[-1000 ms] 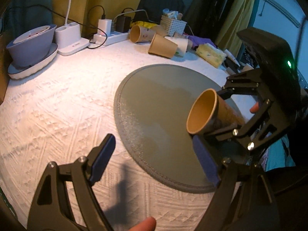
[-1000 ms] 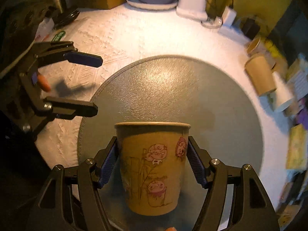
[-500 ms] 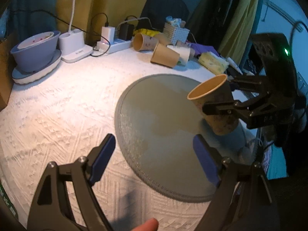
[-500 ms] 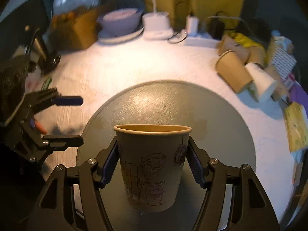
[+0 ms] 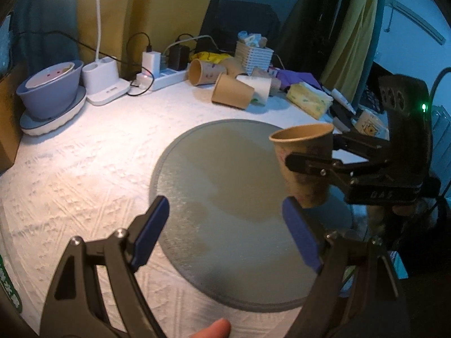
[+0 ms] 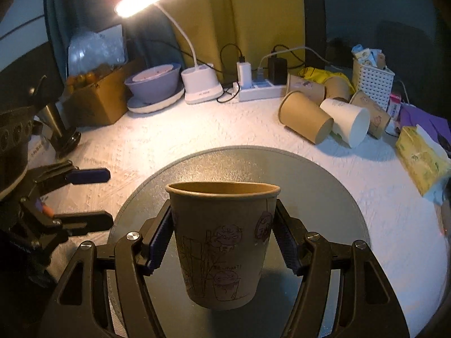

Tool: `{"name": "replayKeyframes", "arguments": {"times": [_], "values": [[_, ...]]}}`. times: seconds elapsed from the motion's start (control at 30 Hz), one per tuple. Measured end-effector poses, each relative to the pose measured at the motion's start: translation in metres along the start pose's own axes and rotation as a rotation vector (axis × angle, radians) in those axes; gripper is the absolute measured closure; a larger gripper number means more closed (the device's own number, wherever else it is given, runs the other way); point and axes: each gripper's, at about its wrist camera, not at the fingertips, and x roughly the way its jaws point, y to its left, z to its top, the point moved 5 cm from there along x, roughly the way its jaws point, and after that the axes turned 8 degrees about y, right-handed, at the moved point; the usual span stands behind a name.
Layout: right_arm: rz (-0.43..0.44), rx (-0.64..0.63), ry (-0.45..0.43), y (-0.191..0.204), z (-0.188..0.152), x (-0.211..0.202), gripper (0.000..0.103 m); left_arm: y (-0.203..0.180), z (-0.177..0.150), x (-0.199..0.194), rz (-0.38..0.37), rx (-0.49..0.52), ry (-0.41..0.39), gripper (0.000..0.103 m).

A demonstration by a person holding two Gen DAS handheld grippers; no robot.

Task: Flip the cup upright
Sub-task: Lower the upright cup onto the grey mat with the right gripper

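My right gripper's (image 6: 222, 239) pads cover both flanks of the paper cup (image 6: 222, 242). Whether its base touches the round grey mat (image 6: 324, 186) cannot be determined. The frame edge crops my thumb tip (image 5: 210, 329).

- Left gripper (image 5: 225, 225): black skeletal arms with triangular cut-outs, silver screw heads, blue ribbed pads (image 5: 150, 232) on the fingertips.
- Right gripper (image 6: 222, 242): the same black frame, silver screws and blue pads (image 6: 286, 246).
- Right housing, right of the left wrist frame: green light, raised "DAS" lettering.
- Skin-toned fingertip at that frame's bottom edge.
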Motion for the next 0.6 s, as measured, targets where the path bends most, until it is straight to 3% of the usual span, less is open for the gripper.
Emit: {"name": "replayKeyframes", "arguments": {"times": [0.3,0.6], "values": [[-0.002,0.023,-0.018,-0.005,-0.014,-0.003,0.034,-0.01,0.002,0.001,0.004,0.01,0.006,0.019],[-0.079,-0.015,-0.023,-0.003,-0.032,-0.013,0.034,-0.025,0.0,0.004,-0.01,0.029,0.016,0.019]]}}
